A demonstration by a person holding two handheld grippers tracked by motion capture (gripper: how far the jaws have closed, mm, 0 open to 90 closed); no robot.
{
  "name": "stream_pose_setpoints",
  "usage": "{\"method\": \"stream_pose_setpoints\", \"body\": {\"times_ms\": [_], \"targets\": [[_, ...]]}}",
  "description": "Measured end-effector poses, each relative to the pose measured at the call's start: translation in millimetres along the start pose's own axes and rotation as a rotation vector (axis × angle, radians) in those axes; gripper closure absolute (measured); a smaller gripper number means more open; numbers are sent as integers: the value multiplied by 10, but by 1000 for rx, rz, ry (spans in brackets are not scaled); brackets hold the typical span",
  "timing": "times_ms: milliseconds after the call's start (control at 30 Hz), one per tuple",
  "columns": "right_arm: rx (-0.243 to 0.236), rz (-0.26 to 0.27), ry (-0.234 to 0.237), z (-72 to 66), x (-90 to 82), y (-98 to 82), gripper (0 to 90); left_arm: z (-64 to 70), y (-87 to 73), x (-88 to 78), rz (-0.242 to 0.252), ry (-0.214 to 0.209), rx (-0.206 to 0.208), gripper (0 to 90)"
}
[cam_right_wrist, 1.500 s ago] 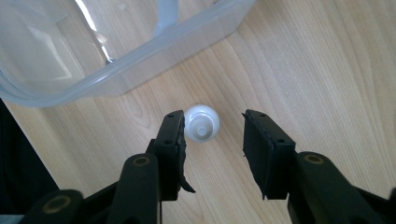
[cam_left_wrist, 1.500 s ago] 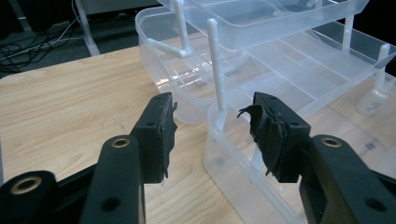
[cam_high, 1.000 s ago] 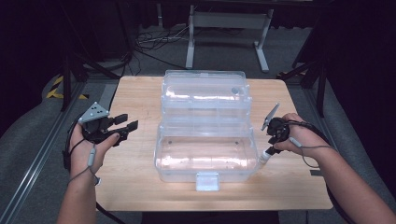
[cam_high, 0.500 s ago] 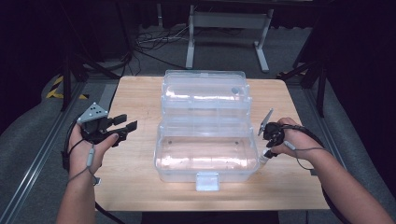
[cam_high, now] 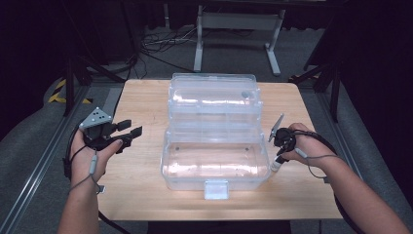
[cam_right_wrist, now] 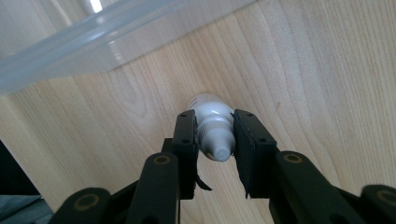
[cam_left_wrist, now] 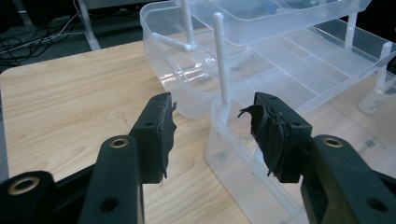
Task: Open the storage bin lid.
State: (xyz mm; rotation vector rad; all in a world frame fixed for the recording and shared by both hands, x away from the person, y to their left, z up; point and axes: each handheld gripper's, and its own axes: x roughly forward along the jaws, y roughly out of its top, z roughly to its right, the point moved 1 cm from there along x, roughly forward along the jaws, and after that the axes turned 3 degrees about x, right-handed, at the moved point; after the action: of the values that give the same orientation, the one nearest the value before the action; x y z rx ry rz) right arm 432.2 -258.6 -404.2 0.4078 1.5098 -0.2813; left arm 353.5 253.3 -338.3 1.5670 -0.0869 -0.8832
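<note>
On the wooden table (cam_high: 146,195), the clear plastic box (cam_high: 214,146) stood open at centre. My left gripper (cam_high: 127,135) hovered at nine o'clock, jaws apart. My right gripper (cam_high: 278,157), at three o'clock, had just been closing around a small white bottle (cam_high: 276,165).

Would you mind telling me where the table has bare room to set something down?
Bare wood lies on the table left of the clear box, near the left gripper, and beside the far lid. It is tighter on the right, where the right gripper closes around a small white bottle.
</note>
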Motion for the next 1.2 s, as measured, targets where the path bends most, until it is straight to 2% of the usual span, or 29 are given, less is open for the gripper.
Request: {"method": "stream_pose_setpoints", "body": {"times_ms": [633, 1200], "targets": [[-19, 24, -4, -36, -421, 11, 715, -19, -6, -18, -5, -5, 2, 489], [-84, 35, -17, -147, -735, 74, 715, -9, -10, -7, -14, -9, 4, 486]]}}
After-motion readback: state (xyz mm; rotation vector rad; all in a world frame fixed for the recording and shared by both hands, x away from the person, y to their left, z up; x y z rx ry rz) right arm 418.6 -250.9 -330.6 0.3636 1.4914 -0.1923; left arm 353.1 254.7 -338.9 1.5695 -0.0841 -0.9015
